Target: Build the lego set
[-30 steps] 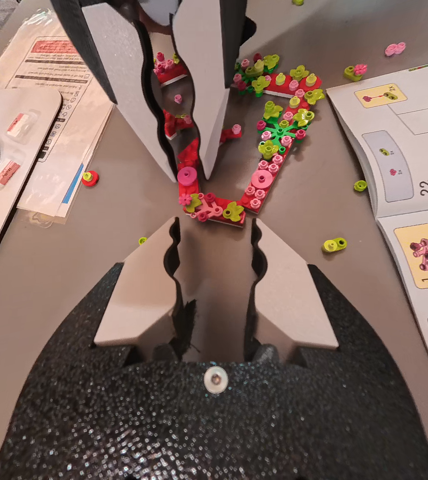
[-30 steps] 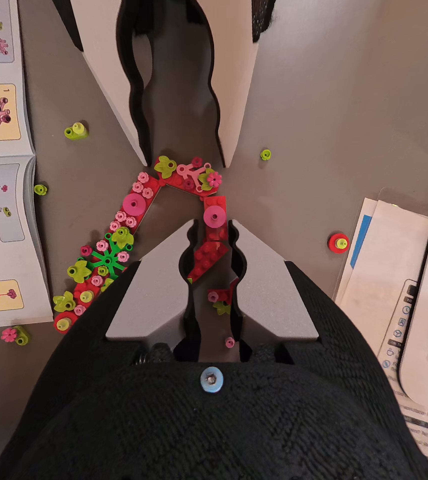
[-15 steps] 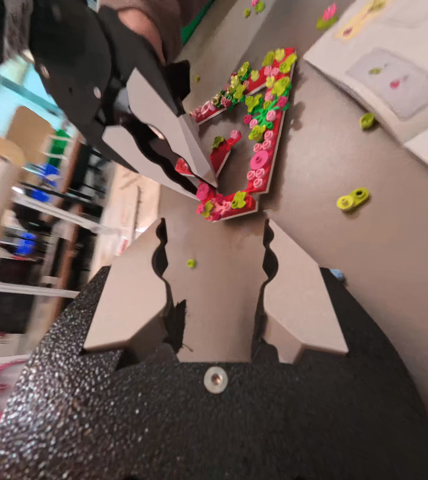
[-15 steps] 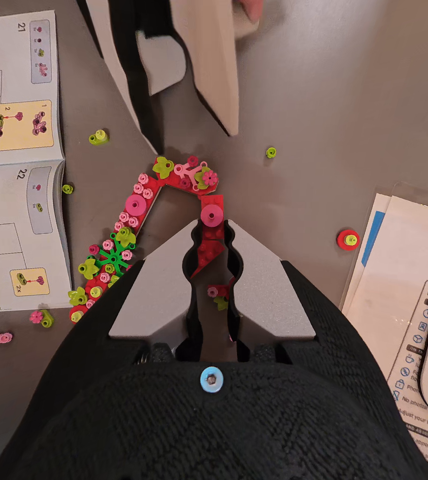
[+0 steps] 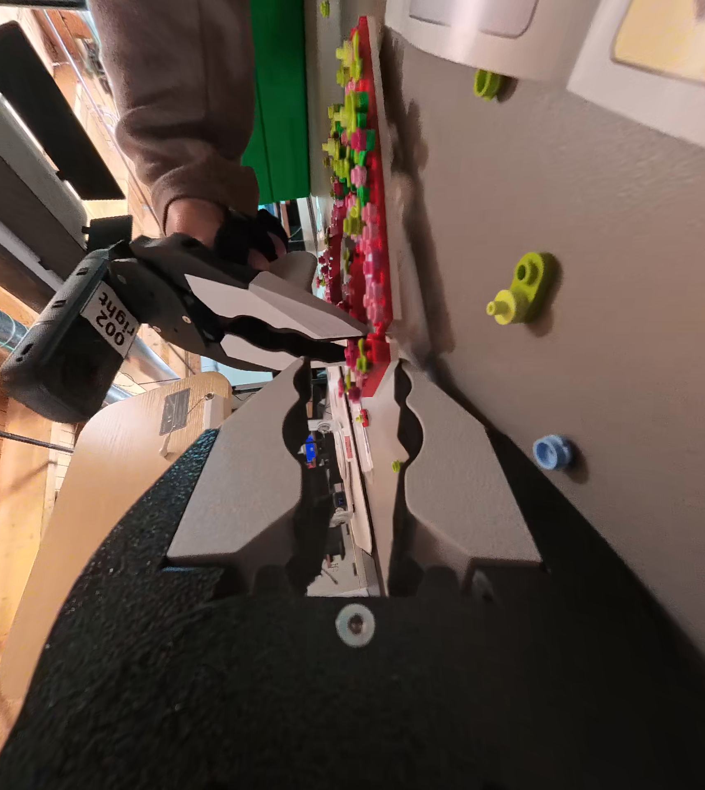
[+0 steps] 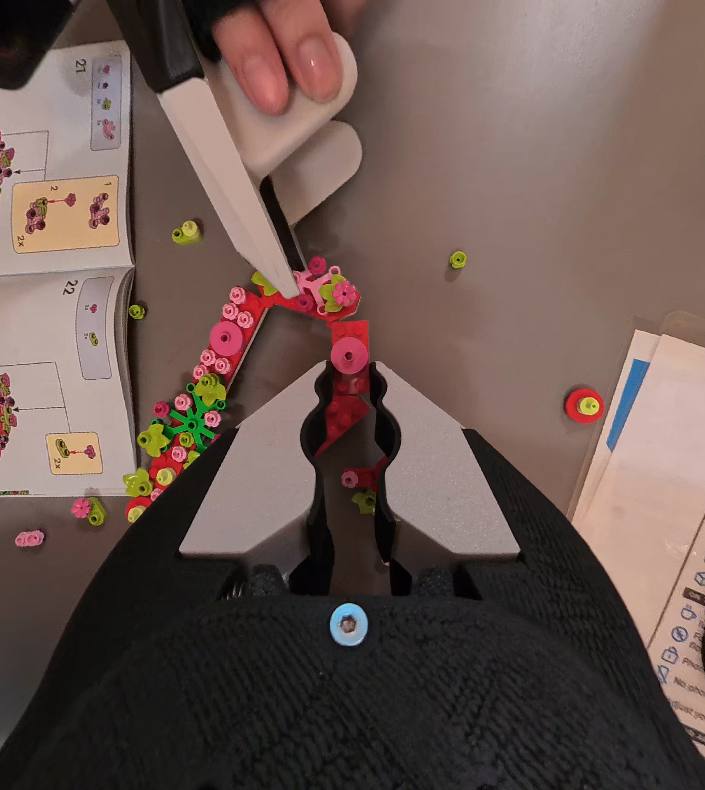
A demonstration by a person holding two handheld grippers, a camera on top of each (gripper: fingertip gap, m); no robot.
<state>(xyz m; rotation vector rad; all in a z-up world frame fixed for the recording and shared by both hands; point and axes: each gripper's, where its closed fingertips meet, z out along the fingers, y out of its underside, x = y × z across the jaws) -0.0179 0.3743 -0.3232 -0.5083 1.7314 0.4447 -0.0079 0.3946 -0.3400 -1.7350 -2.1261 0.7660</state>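
Right gripper (image 6: 348,372) clamps your red flowered frame's (image 6: 231,342) loose side strip on the table (image 6: 534,171); left gripper (image 5: 352,372), rolled sideways, jaws apart, straddles the apex segment (image 6: 320,293). Likely step: rejoining that corner. Next, steady, aligned pressure. Manual (image 6: 42,342) nearby.

Booklet (image 6: 42,299) left — lego frame (image 6: 231,342) beside

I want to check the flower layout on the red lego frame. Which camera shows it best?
The right wrist view: it looks down on the red lego frame, flowers and leaves spread out. The left wrist view sees it edge-on and blurred, so pieces overlap.
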